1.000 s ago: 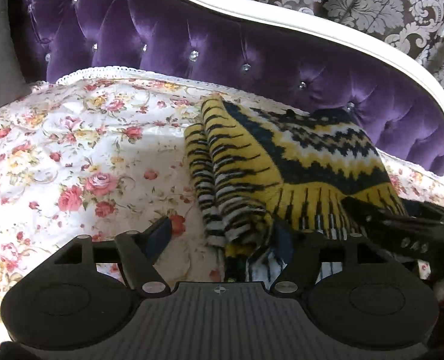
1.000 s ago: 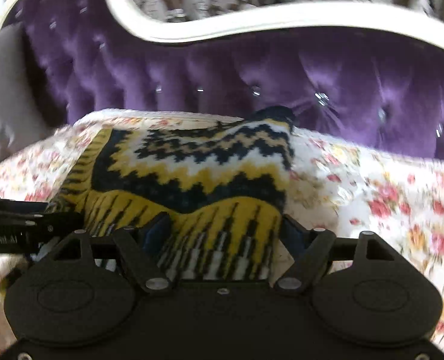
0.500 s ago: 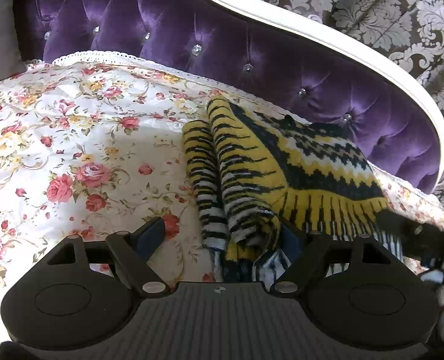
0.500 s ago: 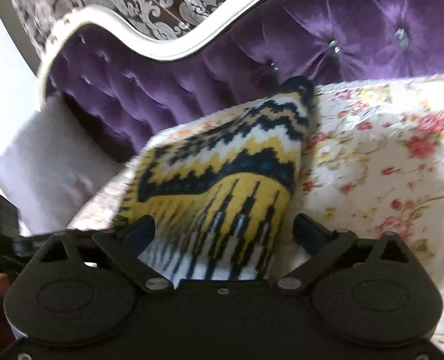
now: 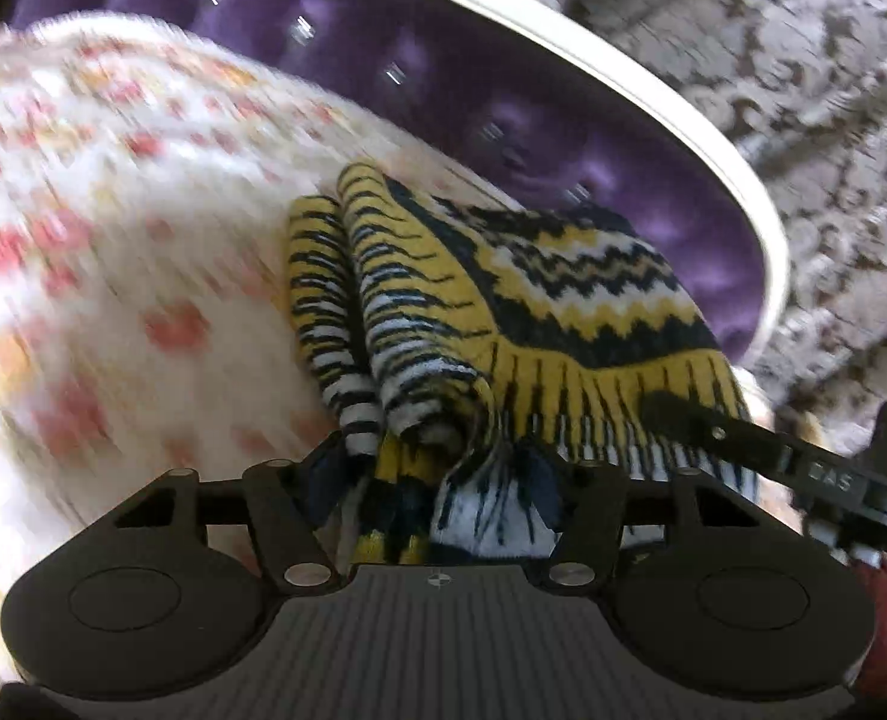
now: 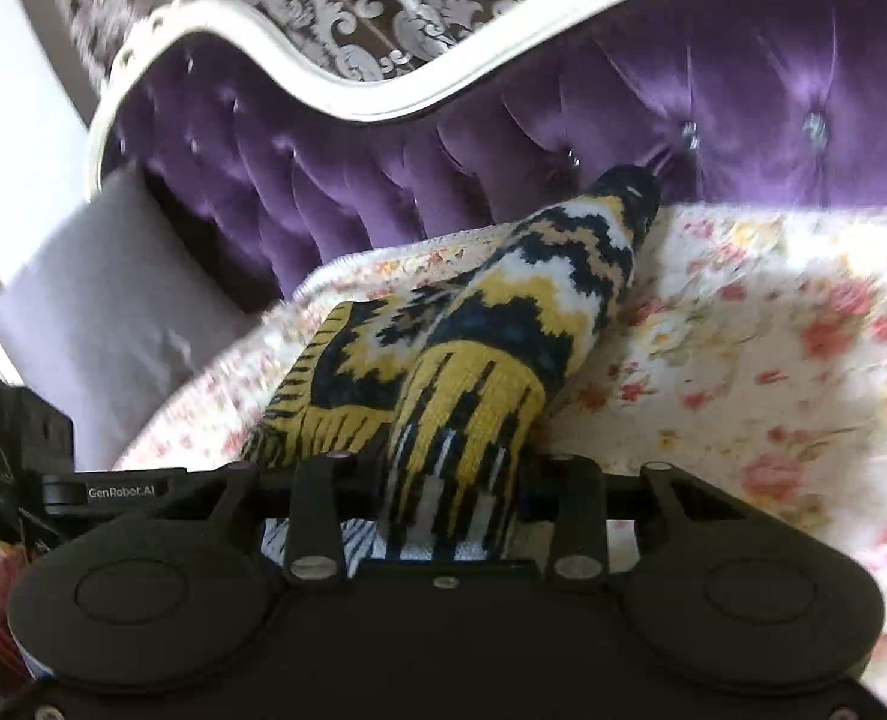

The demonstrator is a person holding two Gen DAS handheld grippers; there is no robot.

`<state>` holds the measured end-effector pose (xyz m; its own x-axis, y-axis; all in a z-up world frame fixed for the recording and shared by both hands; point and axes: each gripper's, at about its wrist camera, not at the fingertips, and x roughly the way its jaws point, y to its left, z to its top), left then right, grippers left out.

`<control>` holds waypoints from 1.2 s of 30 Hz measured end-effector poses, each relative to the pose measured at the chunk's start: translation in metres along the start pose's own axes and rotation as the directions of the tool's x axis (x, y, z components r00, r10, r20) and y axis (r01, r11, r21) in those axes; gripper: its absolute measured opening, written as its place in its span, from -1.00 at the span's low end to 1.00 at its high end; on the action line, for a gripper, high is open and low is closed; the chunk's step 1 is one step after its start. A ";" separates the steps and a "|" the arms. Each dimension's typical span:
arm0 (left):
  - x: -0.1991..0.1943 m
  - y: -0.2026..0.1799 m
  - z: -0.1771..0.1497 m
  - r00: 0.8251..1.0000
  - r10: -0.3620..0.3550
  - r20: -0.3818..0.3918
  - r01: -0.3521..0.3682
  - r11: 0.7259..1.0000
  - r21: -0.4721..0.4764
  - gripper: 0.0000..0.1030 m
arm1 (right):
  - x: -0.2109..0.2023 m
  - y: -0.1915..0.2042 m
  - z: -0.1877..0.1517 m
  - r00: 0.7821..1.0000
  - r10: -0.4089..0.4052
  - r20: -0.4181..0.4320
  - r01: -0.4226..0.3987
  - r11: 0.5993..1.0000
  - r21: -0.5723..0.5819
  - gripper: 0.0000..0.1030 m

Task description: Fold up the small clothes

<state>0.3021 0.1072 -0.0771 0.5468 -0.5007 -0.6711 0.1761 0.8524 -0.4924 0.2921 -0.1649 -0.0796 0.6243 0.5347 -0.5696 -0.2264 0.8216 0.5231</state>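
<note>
A small knitted sweater (image 5: 539, 300), yellow, black and white with zigzag bands, lies folded on a floral bedspread (image 5: 113, 276). My left gripper (image 5: 437, 480) is shut on the sweater's near left hem, with bunched fabric between its fingers. My right gripper (image 6: 449, 480) is shut on the near right hem of the sweater (image 6: 503, 324) and lifts that side, which folds up into a ridge. The right gripper also shows in the left wrist view (image 5: 743, 438), at the sweater's right edge. The fingertips are hidden by fabric.
A purple tufted headboard (image 6: 623, 90) with a white frame curves behind the bed. Patterned wallpaper (image 5: 803, 90) is behind it. A grey pillow (image 6: 95, 300) sits at the left in the right wrist view. Bare bedspread (image 6: 773, 330) lies right of the sweater.
Both grippers have closed on the sweater's near hem. The right gripper has lifted and swung its side up and leftward, so the sweater buckles. The left view has blurred from motion.
</note>
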 end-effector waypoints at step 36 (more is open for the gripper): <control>0.034 -0.165 -0.080 0.936 0.327 0.131 -0.350 0.820 0.454 0.18 | -0.120 -0.007 -0.076 0.869 -0.493 0.044 0.494 0.869 -0.027 -0.03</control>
<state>0.2263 -0.0625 -0.0624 0.6765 -0.1699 -0.7166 0.3242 0.9424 0.0827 0.1618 -0.2195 -0.0634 0.6871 0.0508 -0.7248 0.0920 0.9834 0.1562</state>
